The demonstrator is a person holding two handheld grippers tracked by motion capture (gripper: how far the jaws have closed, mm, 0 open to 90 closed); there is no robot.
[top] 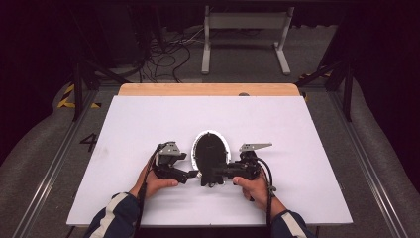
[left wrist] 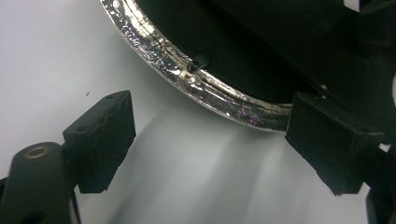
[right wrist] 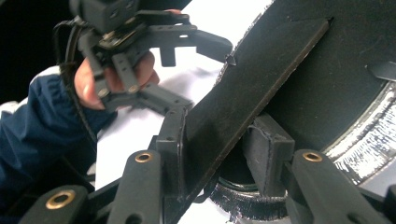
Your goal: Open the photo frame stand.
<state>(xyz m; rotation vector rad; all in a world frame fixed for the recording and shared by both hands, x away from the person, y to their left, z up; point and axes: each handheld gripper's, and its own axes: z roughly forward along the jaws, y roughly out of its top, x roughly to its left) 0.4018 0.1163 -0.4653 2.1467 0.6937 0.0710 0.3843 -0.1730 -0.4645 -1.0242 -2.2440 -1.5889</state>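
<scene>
A black oval object (top: 210, 148) with a shiny silver rim (left wrist: 154, 51) lies at the middle of the white board (top: 148, 119). A flat black flap (right wrist: 261, 70) stands up from its dark face (right wrist: 355, 46). My right gripper (right wrist: 219, 140) comes in from the right (top: 210, 176) and is shut on that flap, one pad on each side. My left gripper (left wrist: 211, 116) reaches in from the left (top: 194, 174) with its jaws wide apart. Its black pads (left wrist: 102, 135) stand just short of the rim, with bare board between them. The right gripper view shows that gripper (right wrist: 203, 77) open beside the flap's edge.
A wooden strip (top: 208, 89) runs along the board's far edge. Behind the table are a white metal frame (top: 245, 29) and loose cables (top: 163, 59) on the floor. Both forearms in dark blue sleeves (top: 114, 218) come in at the near edge.
</scene>
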